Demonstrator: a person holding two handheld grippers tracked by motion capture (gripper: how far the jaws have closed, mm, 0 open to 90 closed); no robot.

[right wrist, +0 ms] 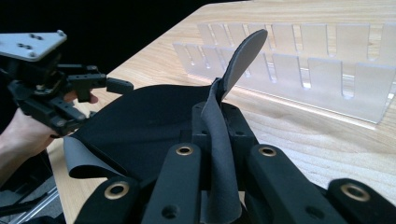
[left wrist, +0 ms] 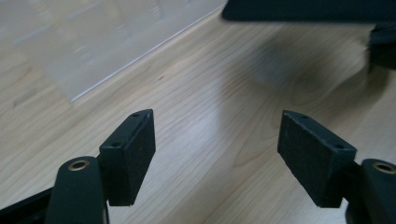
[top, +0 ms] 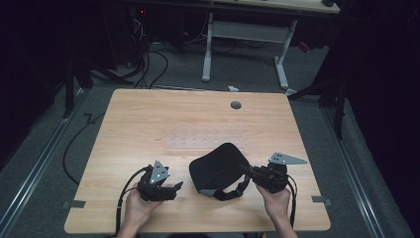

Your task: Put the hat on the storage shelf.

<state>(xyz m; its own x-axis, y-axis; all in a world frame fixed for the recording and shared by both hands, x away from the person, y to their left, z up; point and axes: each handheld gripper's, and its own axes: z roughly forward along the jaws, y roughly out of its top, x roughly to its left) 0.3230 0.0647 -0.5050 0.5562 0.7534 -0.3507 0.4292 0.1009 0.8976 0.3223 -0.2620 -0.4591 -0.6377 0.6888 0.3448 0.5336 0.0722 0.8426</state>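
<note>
A black fabric cap (top: 218, 166) with a grey lining lies on the wooden table (top: 148, 119) near the front edge. My right gripper (top: 246, 170) comes in from its right and is shut on the cap's strap (right wrist: 243, 56), which stands up between the jaws (right wrist: 219, 135). Left of the cap my left gripper (top: 177, 187) points toward it, a short way off. Its jaws (left wrist: 217, 154) are open over bare wood with nothing between them. The cap's dark edge (left wrist: 303, 9) lies just ahead. The left gripper (right wrist: 119, 85) also appears beyond the cap (right wrist: 140, 121) in the right gripper view.
A clear acrylic slotted rack (top: 205, 141) lies flat just behind the cap, also seen as the rack (right wrist: 303, 70). A round cable hole (top: 236, 105) is near the far edge. Another desk's legs (top: 207, 49) and floor cables (top: 148, 64) lie beyond.
</note>
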